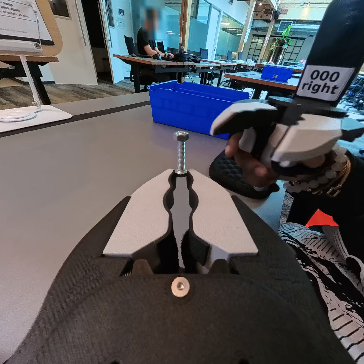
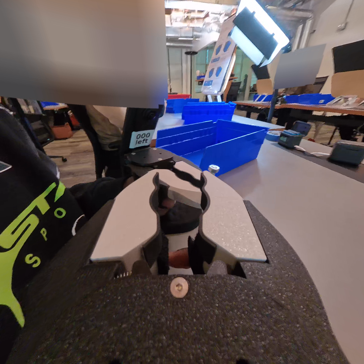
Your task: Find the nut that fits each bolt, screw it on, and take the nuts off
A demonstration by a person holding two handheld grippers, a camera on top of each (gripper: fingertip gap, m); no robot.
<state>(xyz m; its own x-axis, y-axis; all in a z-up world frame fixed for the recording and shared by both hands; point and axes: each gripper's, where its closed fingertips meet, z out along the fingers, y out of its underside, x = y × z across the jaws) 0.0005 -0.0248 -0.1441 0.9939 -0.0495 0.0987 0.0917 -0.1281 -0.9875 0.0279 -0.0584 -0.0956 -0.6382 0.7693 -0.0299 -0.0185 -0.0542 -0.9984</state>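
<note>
My left gripper (image 1: 180, 173) is shut on the lower hex end of a silver bolt (image 1: 180, 153). It holds the bolt upright above the grey table (image 1: 78, 167), with a hex piece (image 1: 181, 136) at the top end. My right gripper (image 2: 179, 177) is open with nothing between its pads. In the left wrist view it (image 1: 242, 143) hovers to the right of the bolt, apart from it. In the right wrist view a finger (image 2: 185, 189) of the left gripper shows through the gap. The bolt's top (image 2: 213, 169) peeks out just past my right fingertip.
A blue bin (image 1: 197, 104) stands on the table behind the bolt and also shows in the right wrist view (image 2: 226, 149). A black textured pad (image 1: 232, 177) lies under the right hand. A white stand base (image 1: 29, 118) is at the far left. Small devices (image 2: 291, 137) sit at the right. Spacing between my two grippers at the tips: around 6 cm.
</note>
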